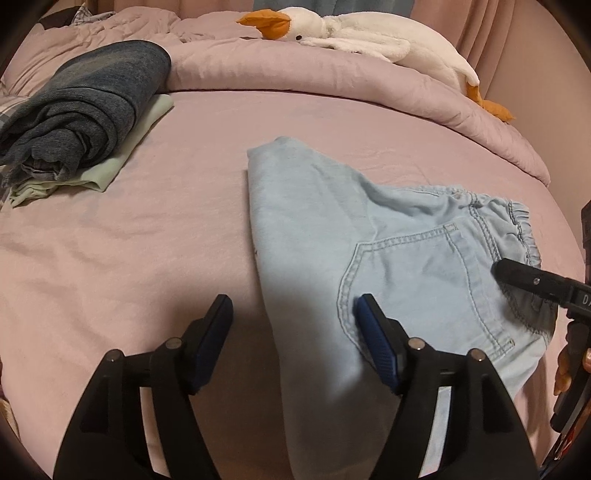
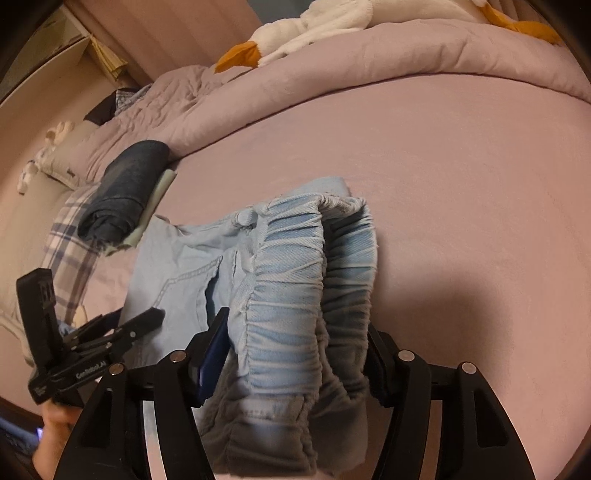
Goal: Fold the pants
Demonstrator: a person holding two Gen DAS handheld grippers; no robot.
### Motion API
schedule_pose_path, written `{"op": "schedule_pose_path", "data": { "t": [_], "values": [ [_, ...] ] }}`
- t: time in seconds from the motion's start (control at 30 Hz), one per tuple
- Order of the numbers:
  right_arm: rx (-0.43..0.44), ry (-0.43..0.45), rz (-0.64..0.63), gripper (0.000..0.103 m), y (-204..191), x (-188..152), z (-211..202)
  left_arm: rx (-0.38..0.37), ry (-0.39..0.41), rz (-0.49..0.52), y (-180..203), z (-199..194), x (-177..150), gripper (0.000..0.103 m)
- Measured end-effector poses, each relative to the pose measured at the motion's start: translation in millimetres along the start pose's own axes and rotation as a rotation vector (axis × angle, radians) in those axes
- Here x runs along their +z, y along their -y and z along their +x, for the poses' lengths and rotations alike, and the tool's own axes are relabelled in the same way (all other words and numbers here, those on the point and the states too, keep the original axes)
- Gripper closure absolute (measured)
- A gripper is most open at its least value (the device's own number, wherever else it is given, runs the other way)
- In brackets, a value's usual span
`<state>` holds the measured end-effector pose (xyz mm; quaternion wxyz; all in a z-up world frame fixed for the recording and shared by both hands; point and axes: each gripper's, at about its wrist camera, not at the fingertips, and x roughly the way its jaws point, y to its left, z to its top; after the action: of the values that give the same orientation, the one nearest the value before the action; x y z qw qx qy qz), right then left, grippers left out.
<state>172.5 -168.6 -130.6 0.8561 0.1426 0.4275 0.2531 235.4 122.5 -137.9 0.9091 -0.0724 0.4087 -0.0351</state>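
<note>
Light-blue pants are found folded on the pink bed sheet, approx. mid-bed, well apart from the plush goose, which is laid on the rolled pink duvet at the bed's far edge. The legs are doubled over; the fold edge is seen on the side towards the goose, and the elastic waistband and back pocket are turned towards the cameras.

Left gripper: jaws are held apart, nothing pinched. One blue-padded finger is placed over bare sheet, the other over the pants near the pocket seam; the pants' edge is seen between them. Pad contact w/ fabric cannot be confirmed.

Right gripper: jaws are spread, w/ the bunched waistband lying between them. The left pad appears just beside or against the cloth; the right finger is largely hidden by the band. No squeeze of the fabric is evident, so a grip is not recorded. In the left wrist view only one black fingertip of it is seen over the waistband end.

A stack of folded clothes (dark denim over a pale-green item) is noted on the sheet, well apart from the goose and clear of the pants. A plaid pillow is noted just beside that stack.
</note>
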Motion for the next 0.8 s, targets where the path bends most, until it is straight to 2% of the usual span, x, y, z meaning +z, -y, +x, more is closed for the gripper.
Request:
{"op": "schedule_pose_path", "data": {
  "t": [0.33, 0.47, 0.63, 0.8],
  "values": [
    [-0.042, 0.025, 0.005, 0.040, 6.0, -7.1, -26.3, 0.024, 0.004, -0.009, -1.6, -18.7, -11.7, 0.033],
    [-0.089, 0.014, -0.032, 0.040, 0.7, -10.7, -24.4, 0.031, -0.003, -0.023, -5.2, -22.8, -20.7, 0.033],
    [-0.108, 0.002, -0.014, 0.040, 5.6, -15.4, -16.4, 0.055, -0.031, -0.018, -8.5, -14.9, -29.9, 0.033],
    [-0.120, 0.007, -0.016, 0.034, 8.4, -18.2, -11.0, 0.067, -0.022, -0.012, -6.5, -15.1, -30.6, 0.033]
  ]
}}
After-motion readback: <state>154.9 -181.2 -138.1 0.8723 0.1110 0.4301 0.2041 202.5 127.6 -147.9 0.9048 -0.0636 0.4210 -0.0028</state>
